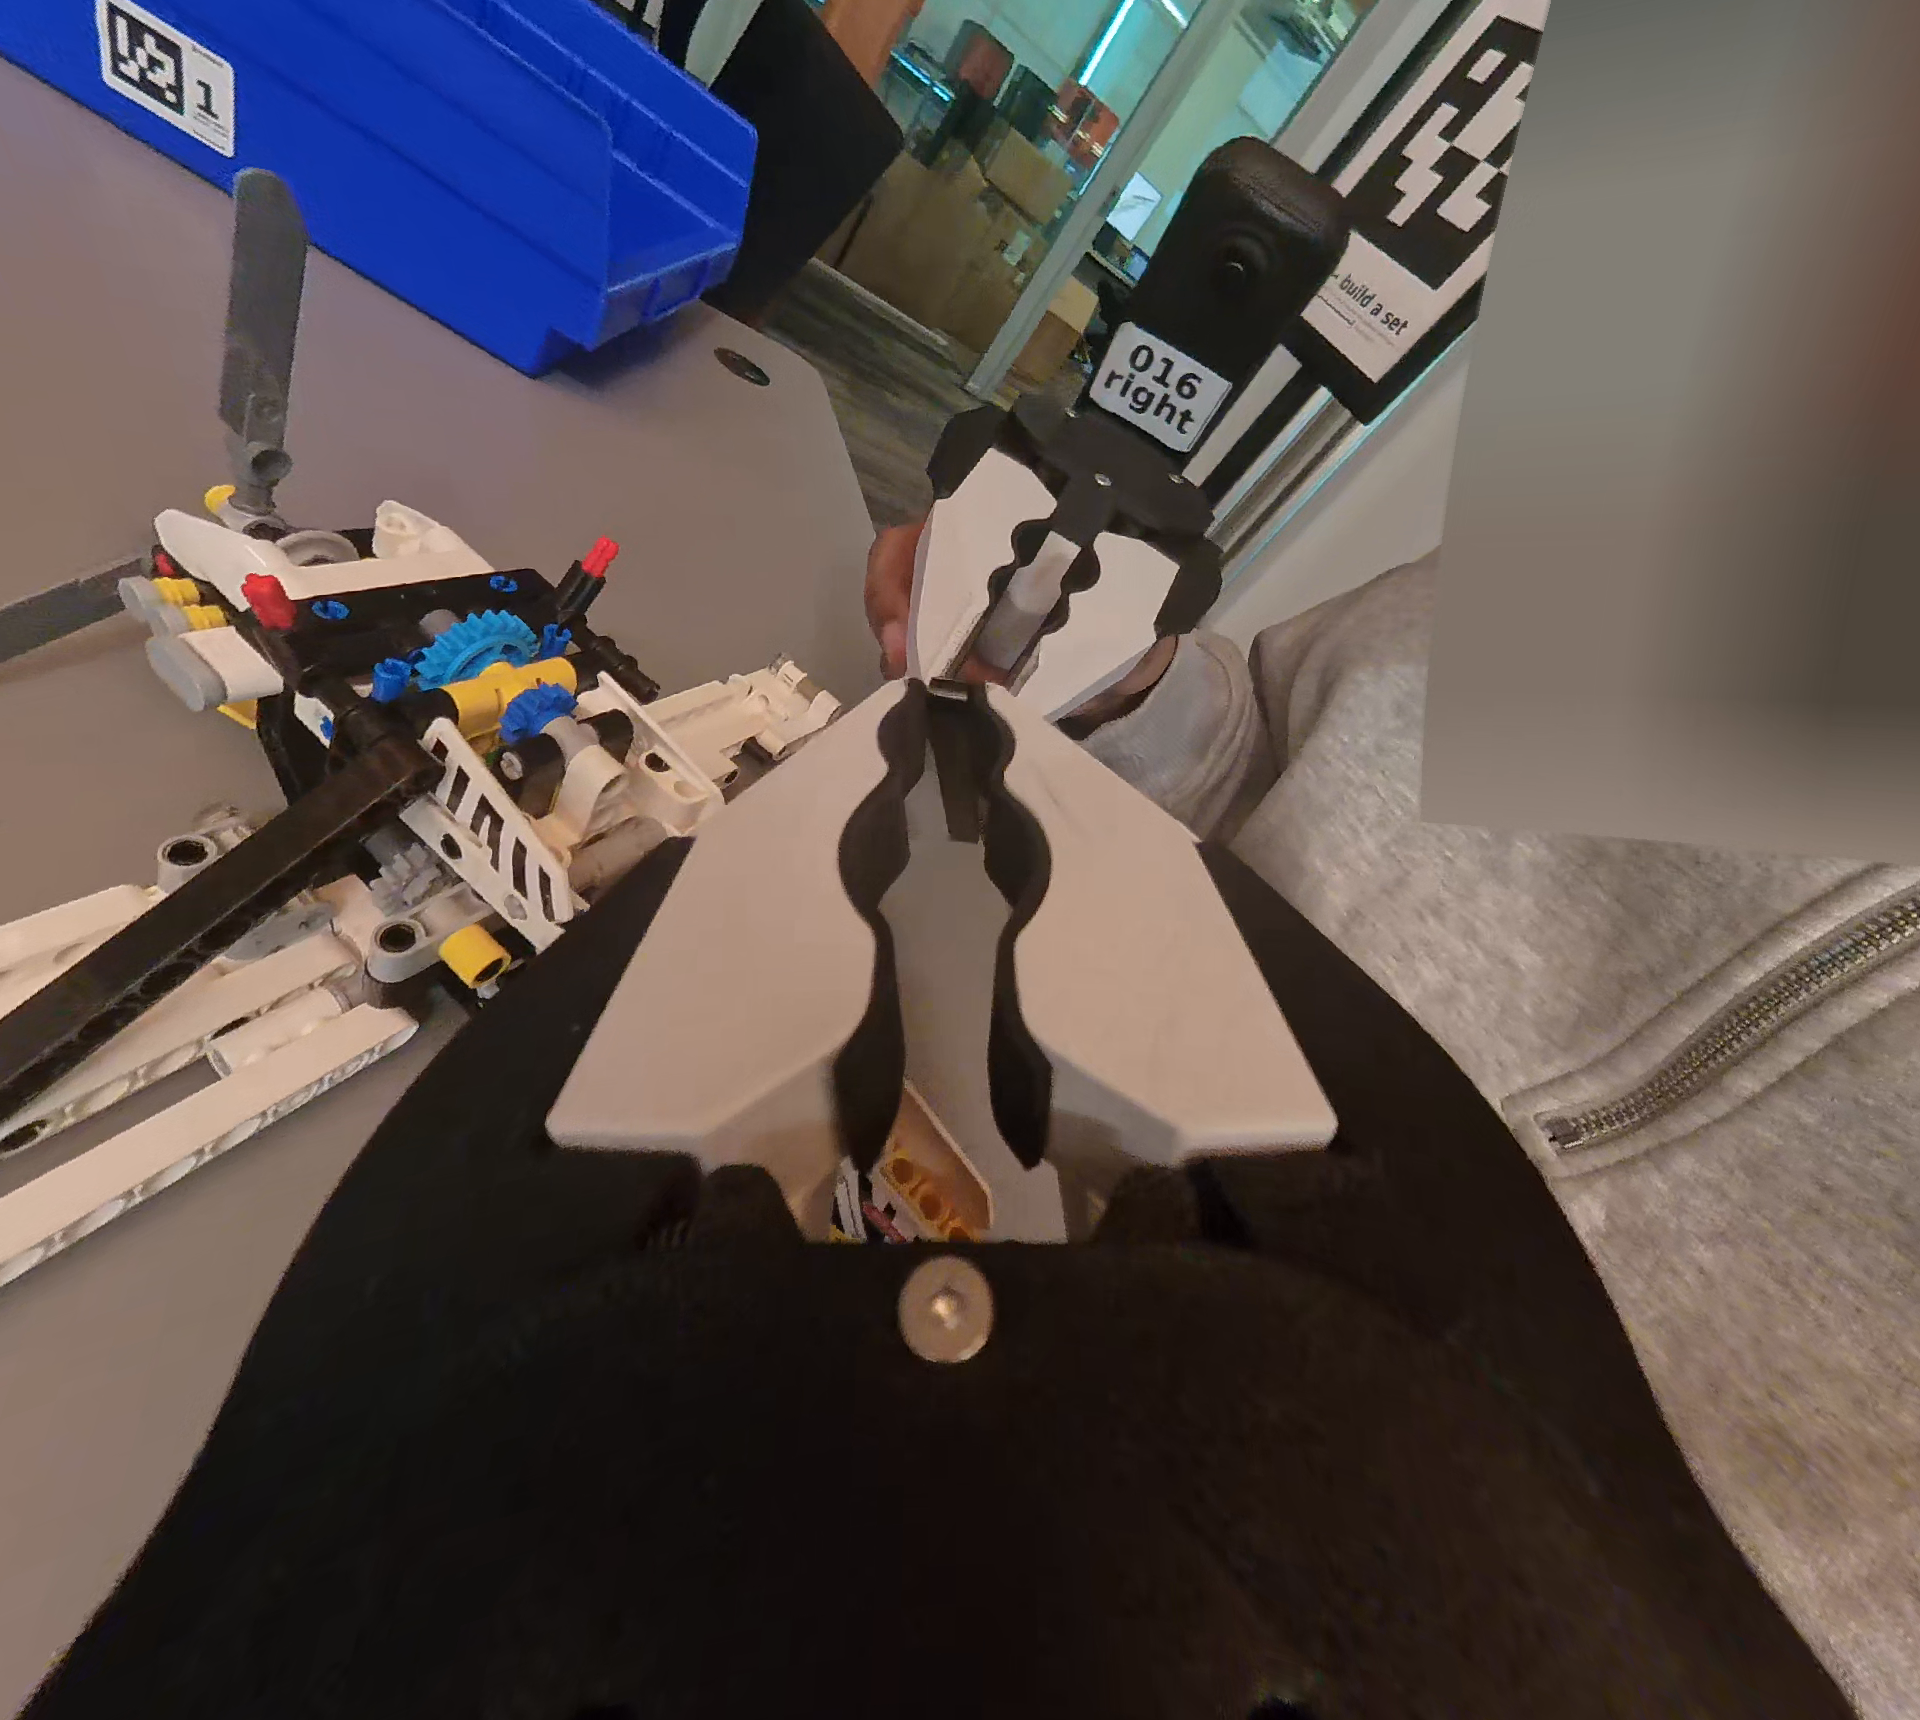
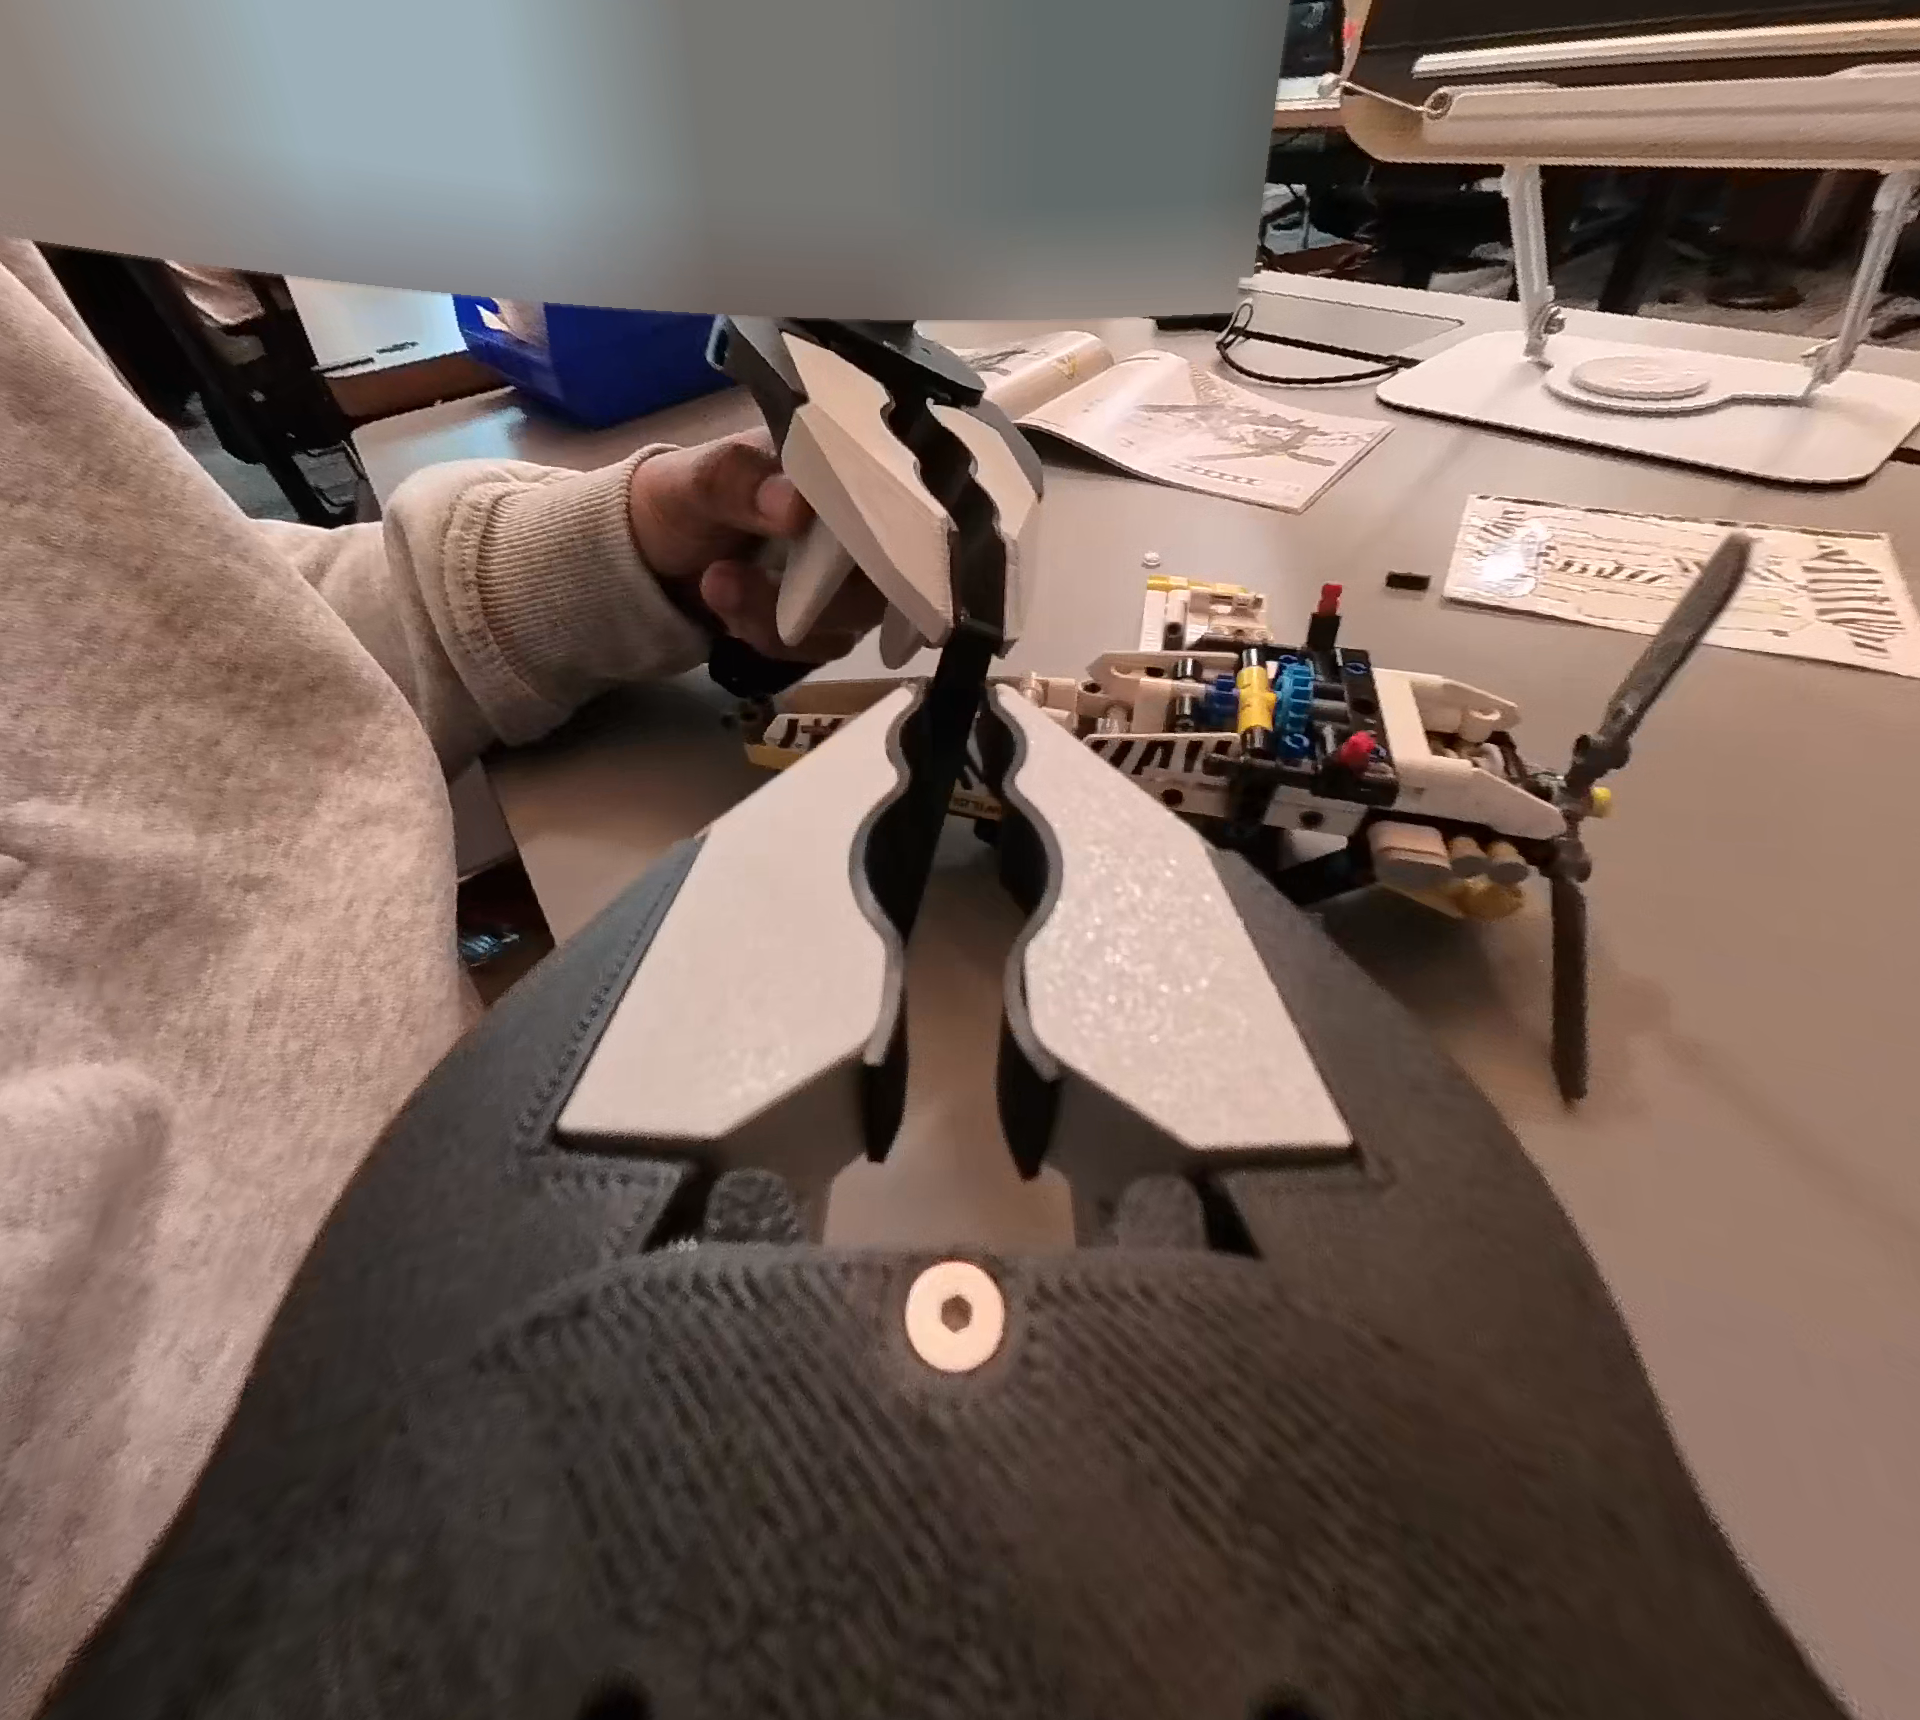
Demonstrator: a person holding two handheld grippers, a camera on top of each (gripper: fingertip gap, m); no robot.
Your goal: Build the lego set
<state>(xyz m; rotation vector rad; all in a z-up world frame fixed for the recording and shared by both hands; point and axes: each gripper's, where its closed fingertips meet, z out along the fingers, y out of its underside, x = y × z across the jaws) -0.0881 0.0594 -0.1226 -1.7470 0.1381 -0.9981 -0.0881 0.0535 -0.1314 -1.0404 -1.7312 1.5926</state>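
Note:
A partly built white, black, yellow and blue lego plane (image 1: 416, 735) lies on the grey table (image 1: 582, 444), left of both grippers. It also shows in the right wrist view (image 2: 1320, 735), with its grey propeller (image 2: 1662, 642) to the right. My left gripper (image 1: 943, 696) and my right gripper (image 2: 961, 696) meet tip to tip above the table's near edge. A long thin black lego beam (image 2: 940, 797) runs between the fingers of both, and each is shut on it. One end of the beam (image 1: 958, 771) lies between my left fingers.
A blue bin (image 1: 416, 112) stands at the back left. An open instruction booklet (image 2: 1195, 423), a sticker sheet (image 2: 1662, 579), a small black piece (image 2: 1408, 579) and a white laptop stand (image 2: 1662, 403) lie behind the plane. The person's grey sleeve (image 2: 208, 735) is close by.

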